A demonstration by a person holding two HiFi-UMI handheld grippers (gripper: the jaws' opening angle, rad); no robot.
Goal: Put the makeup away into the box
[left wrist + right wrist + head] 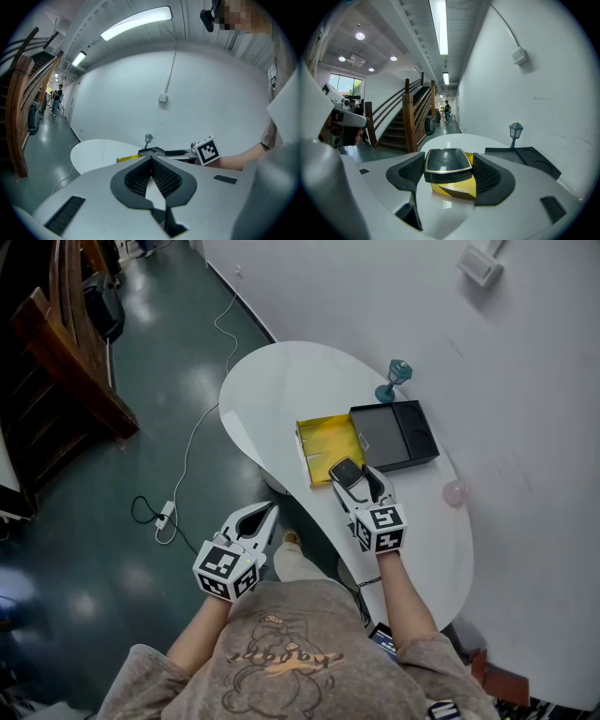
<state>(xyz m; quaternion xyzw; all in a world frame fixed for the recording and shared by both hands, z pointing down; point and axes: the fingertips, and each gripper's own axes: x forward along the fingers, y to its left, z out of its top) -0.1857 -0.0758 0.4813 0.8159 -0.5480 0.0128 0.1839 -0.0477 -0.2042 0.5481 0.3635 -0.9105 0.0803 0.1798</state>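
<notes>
A black makeup compact (344,470) with a gold rim sits between the jaws of my right gripper (357,476), which is shut on it. It hangs just above the near edge of the open yellow box (327,439) on the white table (272,390). In the right gripper view the compact (447,163) fills the space between the pads, with the yellow box (455,189) right below it. My left gripper (257,520) is off the table's near left edge, over the floor, with nothing in it. Its jaws (151,160) meet at the tips.
A black lid or tray (398,434) lies right of the yellow box. Behind it stands a teal lantern-shaped ornament (394,381). A pink ball (455,492) rests near the wall. A white cable (192,442) trails on the green floor, and wooden stairs (56,343) rise at the left.
</notes>
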